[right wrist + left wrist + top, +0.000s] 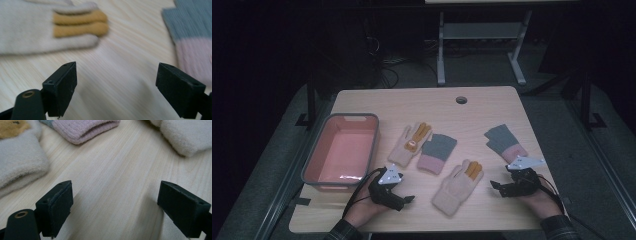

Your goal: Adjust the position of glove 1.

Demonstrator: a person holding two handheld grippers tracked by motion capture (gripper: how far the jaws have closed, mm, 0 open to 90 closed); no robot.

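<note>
Currently visible, left to right across the high view: pink basin with grey rim at left centre; left gripper at lower left, jaws apart over bare wood; cream glove with orange fingers, palm motif facing up; grey mitt with pink cuff just beside it; second cream glove at lower centre, flat, two orange fingers; second grey-pink mitt at right, lying flat; right gripper at lower right, jaws wide apart, nothing clamped, between cream glove and mitt.
</note>
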